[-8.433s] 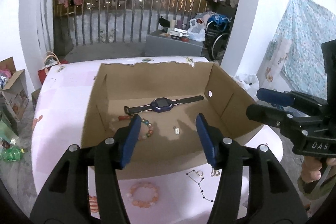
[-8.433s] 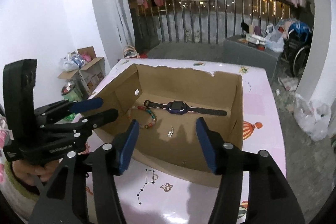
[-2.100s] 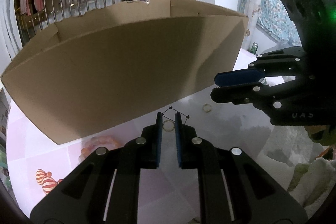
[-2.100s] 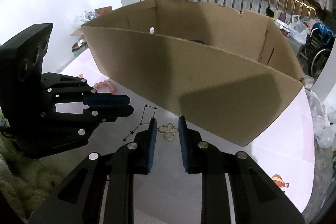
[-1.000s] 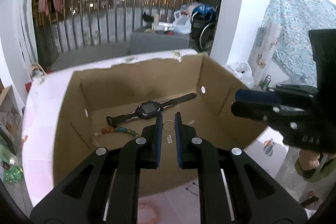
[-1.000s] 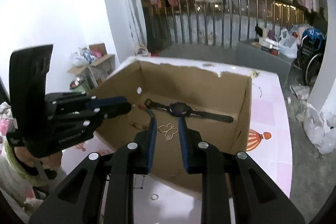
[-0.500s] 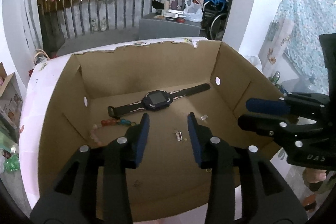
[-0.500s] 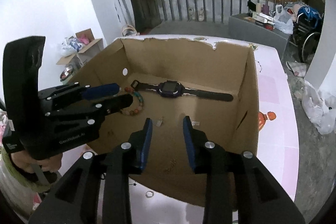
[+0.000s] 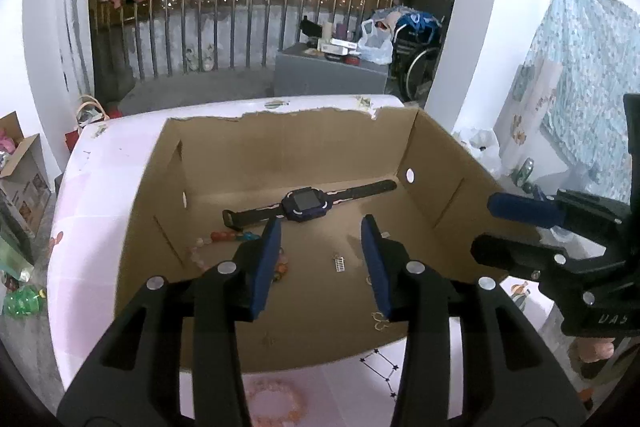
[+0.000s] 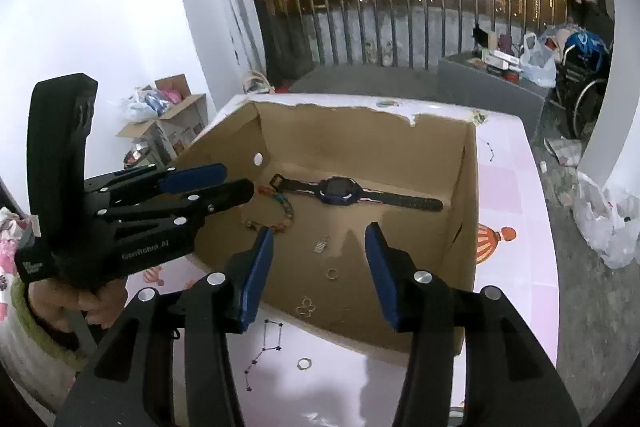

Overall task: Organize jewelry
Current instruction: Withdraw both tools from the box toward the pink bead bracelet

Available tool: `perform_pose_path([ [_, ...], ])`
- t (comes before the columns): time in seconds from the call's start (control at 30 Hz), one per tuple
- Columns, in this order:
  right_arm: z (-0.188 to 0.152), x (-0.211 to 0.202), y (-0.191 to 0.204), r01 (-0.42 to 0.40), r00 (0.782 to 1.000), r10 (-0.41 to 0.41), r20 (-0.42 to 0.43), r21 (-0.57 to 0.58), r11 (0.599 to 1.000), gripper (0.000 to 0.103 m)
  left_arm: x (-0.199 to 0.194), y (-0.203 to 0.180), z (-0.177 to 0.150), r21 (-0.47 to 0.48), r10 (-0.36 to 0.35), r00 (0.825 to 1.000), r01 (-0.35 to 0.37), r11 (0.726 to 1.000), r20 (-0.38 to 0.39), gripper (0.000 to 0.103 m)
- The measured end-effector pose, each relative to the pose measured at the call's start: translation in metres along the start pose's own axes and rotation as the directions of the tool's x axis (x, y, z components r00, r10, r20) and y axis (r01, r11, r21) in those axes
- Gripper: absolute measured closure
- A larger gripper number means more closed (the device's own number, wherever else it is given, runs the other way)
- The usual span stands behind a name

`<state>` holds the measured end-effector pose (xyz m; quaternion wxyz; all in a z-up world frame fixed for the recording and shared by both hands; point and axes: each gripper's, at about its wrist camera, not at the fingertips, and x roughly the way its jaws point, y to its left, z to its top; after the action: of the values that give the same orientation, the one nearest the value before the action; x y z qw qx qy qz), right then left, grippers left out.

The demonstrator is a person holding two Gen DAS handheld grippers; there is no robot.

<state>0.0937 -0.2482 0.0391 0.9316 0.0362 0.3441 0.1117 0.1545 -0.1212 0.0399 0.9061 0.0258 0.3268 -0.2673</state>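
Blue-padded left tongs and right tongs are both opening, empty, above the box; only the right view shows a ring at six o'clock outside it.

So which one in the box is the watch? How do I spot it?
Find the open cardboard box on the pink table. Along its far wall lies the watch, stretched flat. Unlike the bead bracelet and tiny gold pieces nearby, it has a dark screen and long black straps.

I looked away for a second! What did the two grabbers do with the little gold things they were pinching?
Both let go. The left gripper dropped its gold ring and the right gripper dropped its butterfly-shaped charm onto the floor of the cardboard box; both sets of jaws are opening, nothing between them. The watch and bead bracelet stayed put.
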Motion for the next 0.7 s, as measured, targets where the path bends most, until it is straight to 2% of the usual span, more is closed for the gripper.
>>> perform_pose_path([
  [0.33, -0.027, -0.035, 0.013, -0.05, 0.996, 0.053, 0.065, -0.053, 0.997, 0.056, -0.05, -0.006, -0.003, -0.023, -0.018, 0.997, 0.02, 1.0, 0.08, 0.063],
  [0.57, -0.064, -0.038, 0.019, -0.08, 0.997, 0.081, 0.007, -0.025, 0.996, 0.056, -0.089, 0.009, -0.055, -0.027, -0.01, 0.994, 0.013, 1.0, 0.106, 0.061],
  [0.7, -0.081, -0.029, 0.017, -0.076, 0.996, 0.076, -0.036, 0.0, 0.997, 0.056, -0.098, 0.016, -0.09, -0.008, -0.005, 0.997, 0.006, 1.0, 0.073, 0.06],
])
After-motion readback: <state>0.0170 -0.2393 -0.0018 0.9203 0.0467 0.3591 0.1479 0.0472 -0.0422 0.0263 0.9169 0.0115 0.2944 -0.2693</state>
